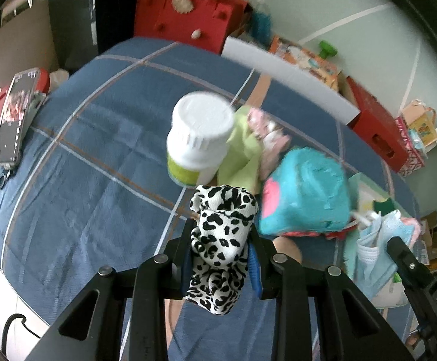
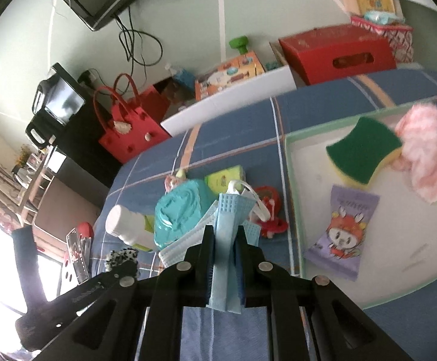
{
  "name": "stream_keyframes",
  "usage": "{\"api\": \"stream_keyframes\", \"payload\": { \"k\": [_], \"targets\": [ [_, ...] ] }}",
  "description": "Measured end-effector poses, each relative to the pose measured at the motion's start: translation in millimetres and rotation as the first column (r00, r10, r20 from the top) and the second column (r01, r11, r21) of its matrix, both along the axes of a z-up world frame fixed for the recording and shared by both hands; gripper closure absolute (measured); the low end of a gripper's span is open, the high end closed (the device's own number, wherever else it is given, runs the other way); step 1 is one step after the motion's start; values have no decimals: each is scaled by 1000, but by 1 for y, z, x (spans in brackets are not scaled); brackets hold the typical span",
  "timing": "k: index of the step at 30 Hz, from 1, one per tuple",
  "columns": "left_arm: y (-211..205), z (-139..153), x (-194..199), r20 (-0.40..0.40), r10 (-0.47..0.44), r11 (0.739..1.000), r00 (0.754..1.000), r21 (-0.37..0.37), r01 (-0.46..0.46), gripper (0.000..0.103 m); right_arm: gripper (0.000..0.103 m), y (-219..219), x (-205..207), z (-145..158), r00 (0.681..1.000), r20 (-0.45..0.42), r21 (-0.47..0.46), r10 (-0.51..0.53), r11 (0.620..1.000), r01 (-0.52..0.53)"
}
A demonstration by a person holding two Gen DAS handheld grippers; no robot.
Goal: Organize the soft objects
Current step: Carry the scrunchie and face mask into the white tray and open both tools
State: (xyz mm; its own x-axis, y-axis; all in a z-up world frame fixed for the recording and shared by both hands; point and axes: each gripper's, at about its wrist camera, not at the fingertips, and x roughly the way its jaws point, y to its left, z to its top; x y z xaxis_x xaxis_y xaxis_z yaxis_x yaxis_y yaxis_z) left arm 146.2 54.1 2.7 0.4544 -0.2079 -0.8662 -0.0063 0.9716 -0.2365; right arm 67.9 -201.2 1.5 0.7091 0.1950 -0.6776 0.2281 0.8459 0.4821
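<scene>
A: Surface? B: Blue plaid bedcover (image 1: 92,138); pale green wall (image 2: 188,15) behind (red bag (image 2: 128,129) at bedside).
A: Jaws? B: Left gripper (image 1: 221,225) clamps leopard-print scrunchie (image 1: 218,240); right gripper (image 2: 226,237) pinches blue face mask (image 2: 229,225), beside the tray (image 2: 290,180).

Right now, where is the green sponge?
The green sponge shows in the right wrist view, upper right, lying inside the pale green tray on the bed, right beside the pink fluffy cloth and above the purple snack packet.
</scene>
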Motion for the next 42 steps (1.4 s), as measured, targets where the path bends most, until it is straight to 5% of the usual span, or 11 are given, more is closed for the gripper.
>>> {"api": "stream_keyframes", "payload": {
  "k": [7,14,27,32,42],
  "targets": [
    [-41,27,-14,79,-104,995,991,6,104,71,90,-20,-9,14,998,5,-31,-59,998,59],
    [-108,33,-27,110,-269,963,957,23,268,71,90,-68,-32,24,980,10,-81,-201,976,201],
    [-220,26,-55,155,-530,845,834,19,534,71,90,-177,-92,20,875,-29,-81,-484,873,480],
    [-253,13,-65,148,-590,804,794,25,594,71,90,-190,-94,8,872,-69,-68,-485,874,481],
    [-277,-18,-61,112,-605,795,788,43,605,71,90,-200,-84,-34,863,-194,-92,-467,884,458]
  ]
}}
